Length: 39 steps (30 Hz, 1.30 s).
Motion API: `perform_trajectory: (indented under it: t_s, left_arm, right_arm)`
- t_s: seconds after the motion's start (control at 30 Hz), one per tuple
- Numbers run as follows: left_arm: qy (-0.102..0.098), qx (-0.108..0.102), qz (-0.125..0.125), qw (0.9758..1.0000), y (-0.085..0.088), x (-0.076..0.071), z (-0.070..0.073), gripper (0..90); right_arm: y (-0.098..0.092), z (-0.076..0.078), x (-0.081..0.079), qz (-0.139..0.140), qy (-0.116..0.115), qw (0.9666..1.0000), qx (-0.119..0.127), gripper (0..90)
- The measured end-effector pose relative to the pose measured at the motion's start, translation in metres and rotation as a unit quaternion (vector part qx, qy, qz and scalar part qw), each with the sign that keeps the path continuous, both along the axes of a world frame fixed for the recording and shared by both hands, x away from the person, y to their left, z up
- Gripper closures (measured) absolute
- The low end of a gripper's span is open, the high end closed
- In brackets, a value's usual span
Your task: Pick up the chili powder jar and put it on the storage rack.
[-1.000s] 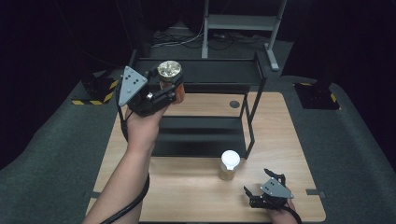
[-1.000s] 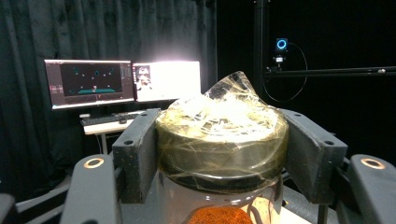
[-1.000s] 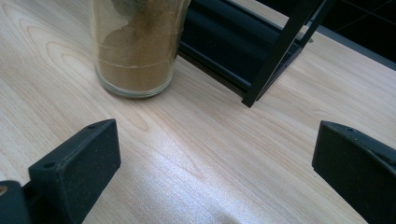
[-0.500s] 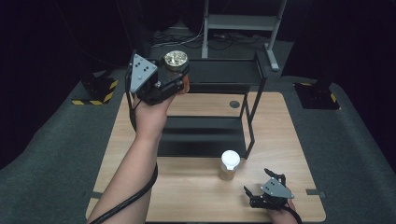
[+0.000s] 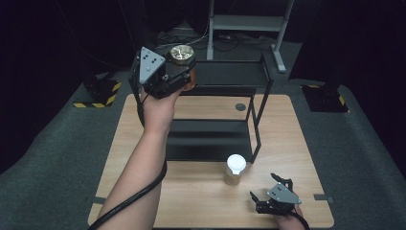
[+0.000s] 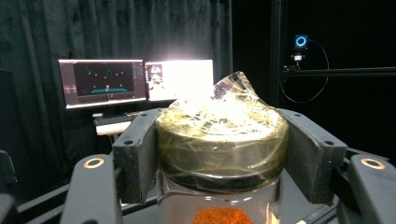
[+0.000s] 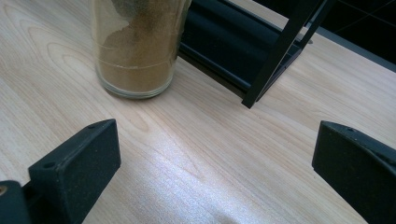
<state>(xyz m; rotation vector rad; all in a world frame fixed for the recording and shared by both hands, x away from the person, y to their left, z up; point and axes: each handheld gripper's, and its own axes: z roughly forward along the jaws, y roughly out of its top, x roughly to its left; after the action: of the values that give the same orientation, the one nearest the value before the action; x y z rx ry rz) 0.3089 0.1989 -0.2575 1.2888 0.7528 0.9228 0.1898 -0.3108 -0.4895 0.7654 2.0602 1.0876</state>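
Our left tongs [image 5: 184,72] clamp a jar [image 6: 222,140] above the rack [image 5: 230,79]; our right tongs [image 7: 210,163] rest apart on the table [image 5: 201,201].

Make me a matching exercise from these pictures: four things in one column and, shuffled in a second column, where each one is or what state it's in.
Things:
1. left claw
2. right claw
3. white-lidded jar
4. black rack

Places or states:
A. stands on the table beside the rack's front post
B. open, low over the table's near edge
C. shut on a gold-lidded jar, held up in the air
D. sits in the middle of the table

Pairs: 1-C, 2-B, 3-A, 4-D
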Motion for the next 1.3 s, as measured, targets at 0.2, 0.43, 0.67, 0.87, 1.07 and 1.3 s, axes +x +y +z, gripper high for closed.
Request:
perform_trajectory:
  t_s: [0.2, 0.43, 0.67, 0.87, 1.07, 1.3]
  left_arm:
    - [0.004, -0.001, 0.009, 1.0, -0.002, 0.007, 0.001, 33.8]
    - [0.008, 0.004, 0.017, 0.9998, -0.006, 0.013, 0.004, 33.8]
    - [0.012, 0.001, 0.022, 0.9997, -0.009, 0.02, 0.002, 33.7]
    - [0.016, 0.004, 0.025, 0.9996, -0.011, 0.025, 0.003, 33.7]
    - [0.019, 0.008, 0.027, 0.9994, -0.015, 0.03, 0.002, 33.7]
    - [0.024, 0.008, 0.023, 0.9994, -0.017, 0.035, 0.0, 33.7]
  right_arm:
    - [-0.001, 0.0, 0.0, 0.0, -0.001, 1.0, 0.002, 0.0]
    - [-0.001, 0.0, 0.0, 0.001, -0.001, 1.0, 0.003, 0.0]
    - [0.0, 0.0, 0.0, 0.002, -0.002, 1.0, -0.001, 0.0]
    - [0.0, -0.001, -0.001, 0.003, -0.003, 1.0, -0.003, 0.0]
    - [-0.001, -0.001, 0.0, 0.003, -0.003, 1.0, 0.0, 0.0]
    - [-0.001, -0.001, -0.001, 0.004, -0.003, 1.0, -0.001, 0.0]
